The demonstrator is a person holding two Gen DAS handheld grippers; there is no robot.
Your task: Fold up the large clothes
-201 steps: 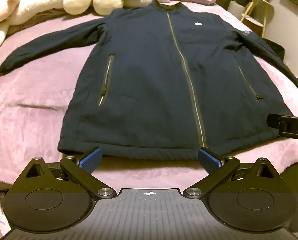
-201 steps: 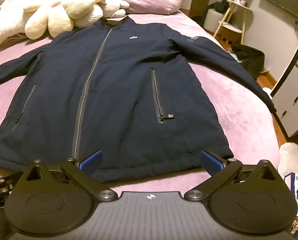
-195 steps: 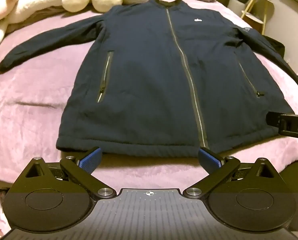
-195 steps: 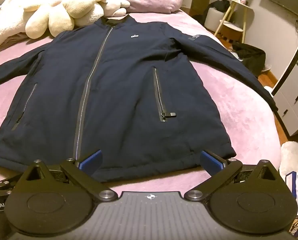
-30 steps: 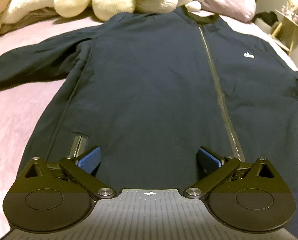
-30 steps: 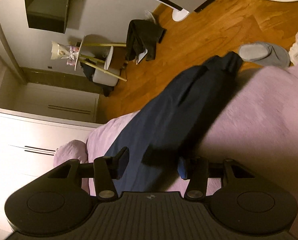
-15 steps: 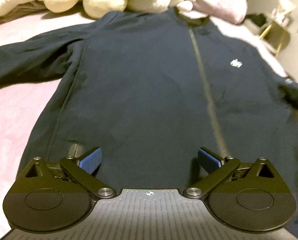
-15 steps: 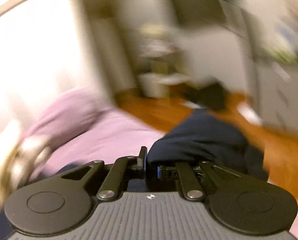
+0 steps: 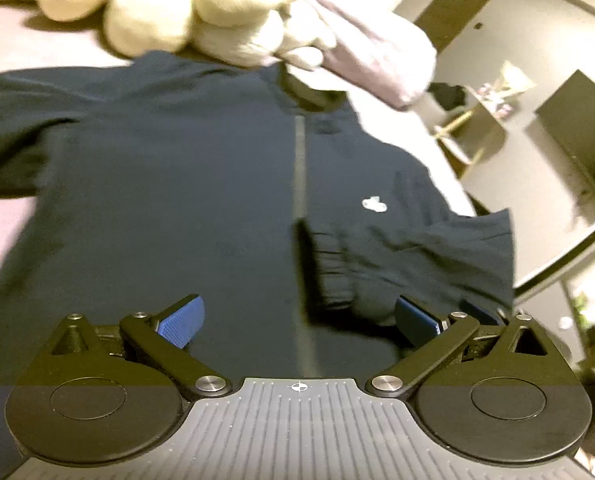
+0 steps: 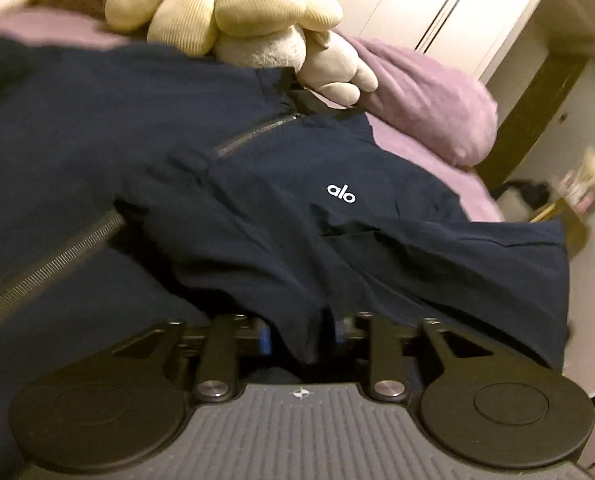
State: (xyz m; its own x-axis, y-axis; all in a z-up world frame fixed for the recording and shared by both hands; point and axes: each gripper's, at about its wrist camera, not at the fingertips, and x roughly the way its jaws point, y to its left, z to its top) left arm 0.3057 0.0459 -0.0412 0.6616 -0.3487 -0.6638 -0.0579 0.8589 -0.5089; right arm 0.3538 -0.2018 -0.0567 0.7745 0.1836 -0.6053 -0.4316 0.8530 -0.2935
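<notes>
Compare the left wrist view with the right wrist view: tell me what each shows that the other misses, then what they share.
Only the left wrist view shows the left tongs wide open above the jacket, and a dark screen on the wall. Only the right wrist view shows the right tongs, jaws just opening, with the folded-over sleeve still between them, and white closet doors. Both show the chest logo, zipper, plush toys and purple pillow.

jacket (image 9: 177, 200) on bed (image 10: 437, 152) | sleeve (image 10: 417, 256) folded across jacket's front — right side | plush toys (image 10: 225, 16) behind collar — pillow (image 10: 429, 108) to their right
</notes>
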